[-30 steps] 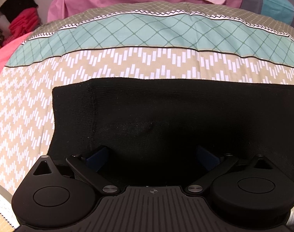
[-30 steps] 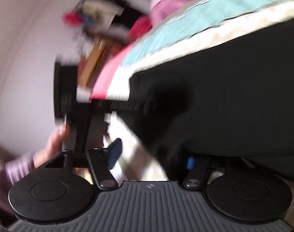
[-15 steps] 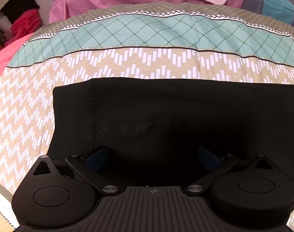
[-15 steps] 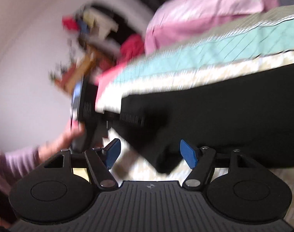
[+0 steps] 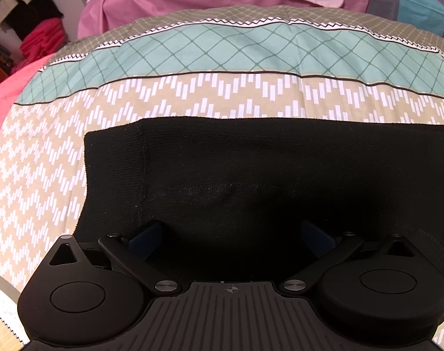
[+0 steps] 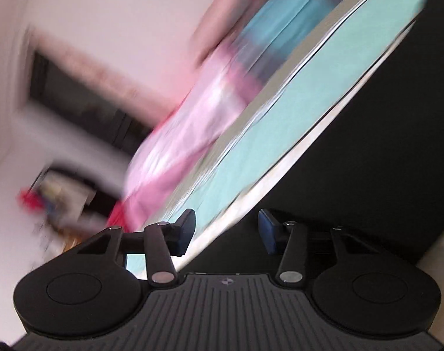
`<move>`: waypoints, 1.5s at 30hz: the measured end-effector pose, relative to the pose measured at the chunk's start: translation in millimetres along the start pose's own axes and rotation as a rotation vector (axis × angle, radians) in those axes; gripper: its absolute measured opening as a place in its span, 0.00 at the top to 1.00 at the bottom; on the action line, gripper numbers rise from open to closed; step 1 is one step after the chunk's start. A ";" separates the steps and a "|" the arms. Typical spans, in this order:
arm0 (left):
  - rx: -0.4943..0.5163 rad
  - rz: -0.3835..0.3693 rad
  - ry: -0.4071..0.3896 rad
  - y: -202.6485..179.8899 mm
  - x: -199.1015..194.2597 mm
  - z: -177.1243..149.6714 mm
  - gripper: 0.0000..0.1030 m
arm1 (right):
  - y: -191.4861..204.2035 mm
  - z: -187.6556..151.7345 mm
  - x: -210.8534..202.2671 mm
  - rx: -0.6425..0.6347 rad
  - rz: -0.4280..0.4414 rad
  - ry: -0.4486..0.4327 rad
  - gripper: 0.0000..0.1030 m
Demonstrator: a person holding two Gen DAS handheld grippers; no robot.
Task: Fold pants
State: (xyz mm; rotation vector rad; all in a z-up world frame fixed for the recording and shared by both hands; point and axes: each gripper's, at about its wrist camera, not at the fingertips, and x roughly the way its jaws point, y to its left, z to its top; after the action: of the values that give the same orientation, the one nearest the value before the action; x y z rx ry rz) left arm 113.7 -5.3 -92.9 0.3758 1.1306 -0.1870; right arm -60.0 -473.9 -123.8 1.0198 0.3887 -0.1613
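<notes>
The black pants lie flat on the patterned bed cover; their long way runs from 9 o'clock to 3 o'clock in the left wrist view; one short end with a stitched band sits at about 9 o'clock, and the cloth runs off the picture at 3 o'clock, so how long they are cannot be told.

The left gripper points down at the pants, right over that banded end; its two blue pads stand wide apart with black cloth under and between them; they do not seem to pinch it, though the dark cloth makes this hard to see.

The right gripper is in a blurry, tilted picture; there the pants fill the side from 2 o'clock to 5 o'clock, and their edge runs slanted right through the gap between the pads; its jaws are closing, about half open, with nothing pressed between them yet.

So the left hand looks nearer a good hold; my guess is the fold will bring one end over along the long way.
</notes>
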 end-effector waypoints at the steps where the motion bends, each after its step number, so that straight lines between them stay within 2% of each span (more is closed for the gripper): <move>1: 0.000 0.007 0.005 -0.7 -0.5 0.3 0.00 | -10.1 12.2 -8.4 0.021 -0.035 -0.059 0.52; 2: -0.001 0.016 0.011 -2.1 -2.1 1.2 0.00 | -18.6 21.7 -15.7 0.052 -0.092 -0.124 0.54; 3: 0.001 0.029 0.015 -4.2 -4.5 2.5 0.00 | -24.3 30.4 -23.6 0.082 -0.153 -0.184 0.61; 5: 0.018 0.056 0.002 -9.9 -12.5 3.9 0.00 | -21.2 41.1 -36.0 0.076 -0.282 -0.269 0.57; 6: 0.032 0.073 -0.009 -13.2 -16.9 4.1 0.00 | -11.0 40.1 -38.1 0.024 -0.358 -0.298 0.41; 7: 0.044 0.089 -0.023 -16.5 -21.3 4.1 0.00 | 2.1 36.4 -37.7 -0.054 -0.409 -0.308 0.32; 8: 0.052 0.099 -0.040 -19.0 -26.0 4.2 0.00 | 15.4 30.4 -34.6 -0.143 -0.425 -0.297 0.32; 12: 0.068 0.140 -0.087 -26.3 -36.7 8.4 0.00 | 60.6 -12.0 -6.2 -0.387 -0.349 -0.145 0.32; 16: 0.063 0.160 -0.089 -26.2 -36.7 12.9 0.00 | 90.1 -47.0 18.5 -0.496 -0.245 0.004 0.32; 20: 0.055 0.168 -0.089 -20.1 -36.8 11.2 0.00 | 117.1 -71.6 38.3 -0.600 -0.168 0.116 0.33; 23: 0.041 0.167 -0.086 -12.2 -36.2 7.2 0.00 | 141.1 -91.1 52.7 -0.661 -0.089 0.205 0.36; 28: 0.010 0.162 -0.088 7.8 -40.3 -3.0 0.00 | 193.8 -140.6 92.3 -0.779 0.044 0.376 0.50; 30: -0.008 0.158 -0.088 20.5 -41.3 -9.4 0.00 | 215.8 -163.3 100.5 -0.826 0.109 0.457 0.50; 34: -0.051 0.122 -0.089 48.2 -41.6 -31.8 0.00 | 250.7 -197.2 132.3 -0.890 0.203 0.556 0.50; 37: -0.078 0.094 -0.060 61.2 -31.5 -43.0 0.00 | 267.4 -215.2 158.3 -0.874 0.221 0.634 0.50; 39: -0.100 0.066 -0.063 66.1 -26.6 -46.1 0.00 | 272.4 -228.0 187.6 -0.849 0.225 0.735 0.50; 40: -0.106 0.058 -0.065 66.9 -24.4 -46.8 0.00 | 275.2 -231.2 201.1 -0.847 0.213 0.742 0.56; 41: -0.110 0.053 -0.067 67.7 -22.5 -47.2 0.00 | 277.4 -228.4 208.5 -0.829 0.215 0.697 0.61; 42: -0.113 0.051 -0.070 68.4 -21.2 -47.3 0.00 | 278.1 -222.6 215.1 -0.781 0.191 0.657 0.71; 45: -0.120 0.036 -0.070 72.4 -20.8 -49.9 0.00 | 273.1 -203.4 213.9 -0.605 0.110 0.538 0.68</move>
State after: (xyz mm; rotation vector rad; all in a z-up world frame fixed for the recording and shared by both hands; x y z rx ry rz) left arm 87.0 79.8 -78.3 0.2800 1.0597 -0.0995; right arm 172.4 -148.2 -83.4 0.4667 0.8102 0.3261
